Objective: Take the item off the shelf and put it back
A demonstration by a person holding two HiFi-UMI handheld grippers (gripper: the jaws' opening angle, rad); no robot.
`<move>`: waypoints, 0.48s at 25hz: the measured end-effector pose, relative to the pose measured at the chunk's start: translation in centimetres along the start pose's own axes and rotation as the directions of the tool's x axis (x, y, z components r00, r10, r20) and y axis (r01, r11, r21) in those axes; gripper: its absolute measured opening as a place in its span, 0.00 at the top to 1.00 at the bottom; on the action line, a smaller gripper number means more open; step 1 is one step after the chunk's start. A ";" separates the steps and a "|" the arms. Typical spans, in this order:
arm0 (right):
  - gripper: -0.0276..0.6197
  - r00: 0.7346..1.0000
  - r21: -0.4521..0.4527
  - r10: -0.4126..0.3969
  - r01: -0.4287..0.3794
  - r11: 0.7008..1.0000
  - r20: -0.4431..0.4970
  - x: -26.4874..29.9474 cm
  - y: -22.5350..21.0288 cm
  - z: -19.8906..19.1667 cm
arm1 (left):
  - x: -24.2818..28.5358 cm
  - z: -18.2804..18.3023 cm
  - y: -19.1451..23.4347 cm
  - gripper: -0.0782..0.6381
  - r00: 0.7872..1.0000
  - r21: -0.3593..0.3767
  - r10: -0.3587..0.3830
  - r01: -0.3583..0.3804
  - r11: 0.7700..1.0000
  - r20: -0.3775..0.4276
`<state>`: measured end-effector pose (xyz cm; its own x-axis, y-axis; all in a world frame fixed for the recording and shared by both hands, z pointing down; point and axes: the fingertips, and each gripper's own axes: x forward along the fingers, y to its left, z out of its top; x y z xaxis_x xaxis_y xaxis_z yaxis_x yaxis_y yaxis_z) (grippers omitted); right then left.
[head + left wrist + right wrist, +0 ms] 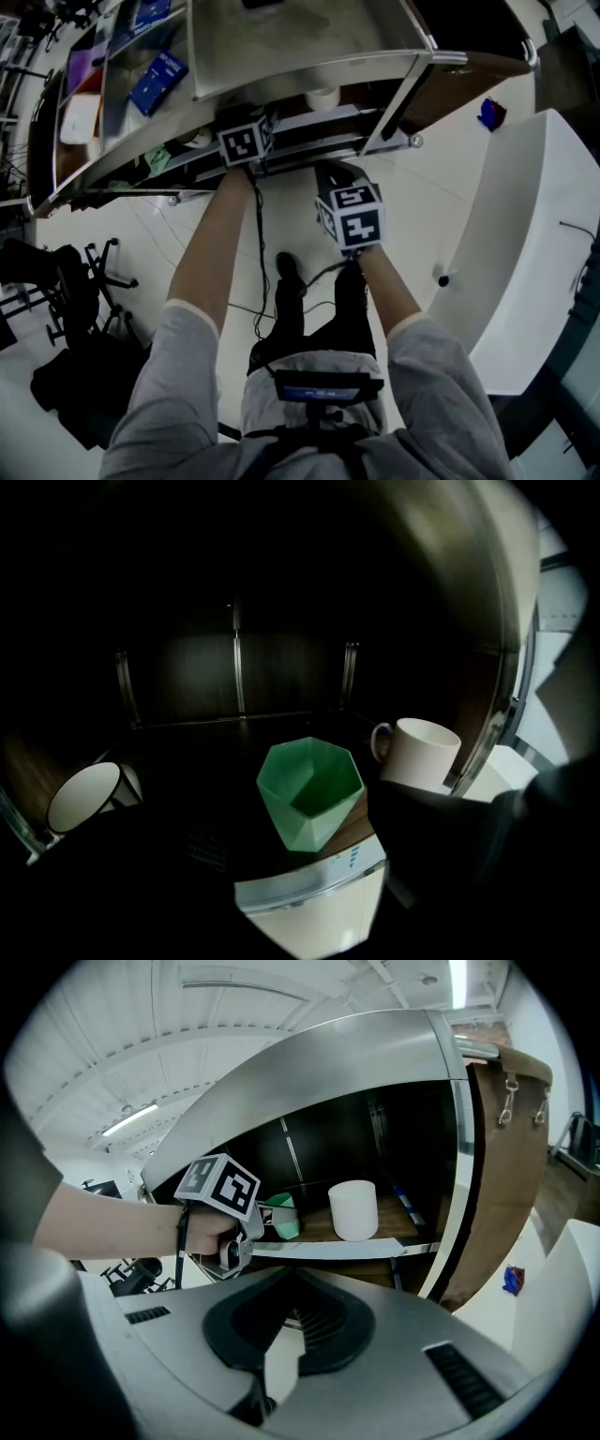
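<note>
Shelf (pixel 309 892): green cup (pixel 309 794) stands near front edge, white mug (pixel 422 754) near on its right. My left tool (pixel 258 1227) spread wide, cup just ahead, not pinched yet. I go in straight, miss mug, squeeze slow. Right tool (pixel 286 1340) pressed together, empty.

The shelf (pixel 281 677) interior is very dim in the left gripper view. Ceiling strip lights (pixel 133 1119) brighten the right gripper view. Fisheye edges curve.
</note>
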<state>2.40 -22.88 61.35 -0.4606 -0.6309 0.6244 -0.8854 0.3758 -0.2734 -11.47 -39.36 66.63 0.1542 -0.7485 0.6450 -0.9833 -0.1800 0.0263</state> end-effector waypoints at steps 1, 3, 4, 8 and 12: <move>0.94 1.000 0.001 0.000 0.000 1.000 -0.001 0.0 -0.1 0.0 | 0.1 -0.1 0.1 0.27 1.000 0.005 0.006 -0.006 1.000 -0.006; 0.94 1.000 0.003 0.000 0.000 1.000 -0.003 0.1 -0.3 -0.1 | 0.0 -0.1 0.5 0.33 0.999 0.027 0.032 -0.032 0.999 -0.007; 0.94 1.000 0.004 0.001 -0.001 1.000 -0.004 0.2 -0.3 -0.1 | -0.1 0.1 0.7 0.45 0.999 0.040 0.047 -0.047 0.998 0.000; 0.94 1.000 0.007 -0.002 0.002 1.000 -0.006 0.3 -0.6 -0.1 | -0.1 0.2 0.7 0.46 0.999 0.070 0.053 -0.053 0.996 0.012; 0.94 1.000 0.011 -0.003 0.003 1.000 -0.004 0.4 -0.5 0.2 | -0.2 0.1 0.8 0.47 0.998 0.077 0.060 -0.060 0.995 0.002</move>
<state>2.70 -23.42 61.63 -0.4574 -0.6296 0.6279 -0.8876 0.3661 -0.2795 -12.24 -39.38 66.47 0.0954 -0.7593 0.6437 -0.9803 -0.1839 -0.0715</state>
